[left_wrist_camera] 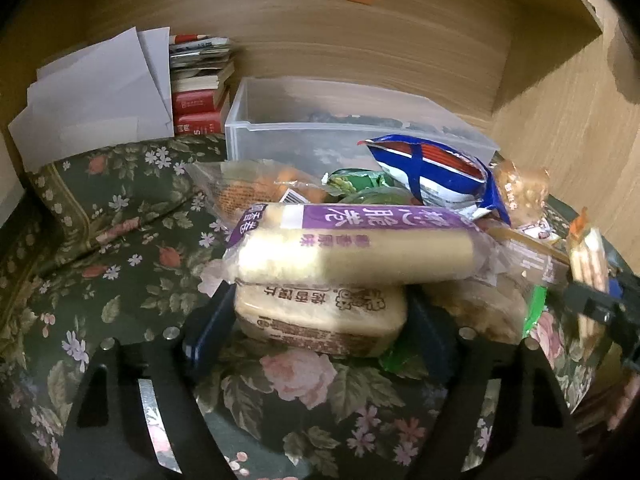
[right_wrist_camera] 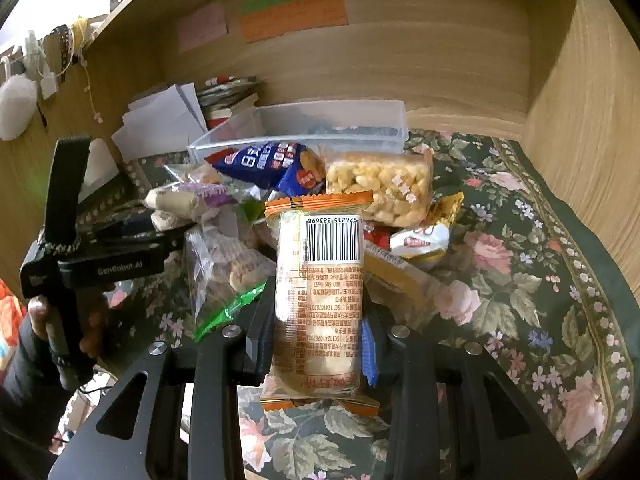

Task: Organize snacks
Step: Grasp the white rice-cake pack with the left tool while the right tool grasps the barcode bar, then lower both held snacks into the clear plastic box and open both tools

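Floral cloth (left_wrist_camera: 120, 248); snack pile (left_wrist_camera: 360, 240), clear bin (left_wrist_camera: 280, 120).

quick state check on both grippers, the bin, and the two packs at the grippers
right gripper: shut on orange-edged pack
left gripper: open, astride beige pack
beige pack: under the purple-label pack
clear bin: open-topped, behind the pile

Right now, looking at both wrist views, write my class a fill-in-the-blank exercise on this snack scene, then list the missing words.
1. The right hand-held gripper is shut on an orange-edged snack packet whose printed ____ faces the camera.
2. The left hand-held gripper is open, with a pale biscuit packet ____ its fingers.
3. Behind the snack pile stands a clear plastic ____.
4. The cloth under the snacks has a ____ pattern.

Missing words: barcode; between; box; floral
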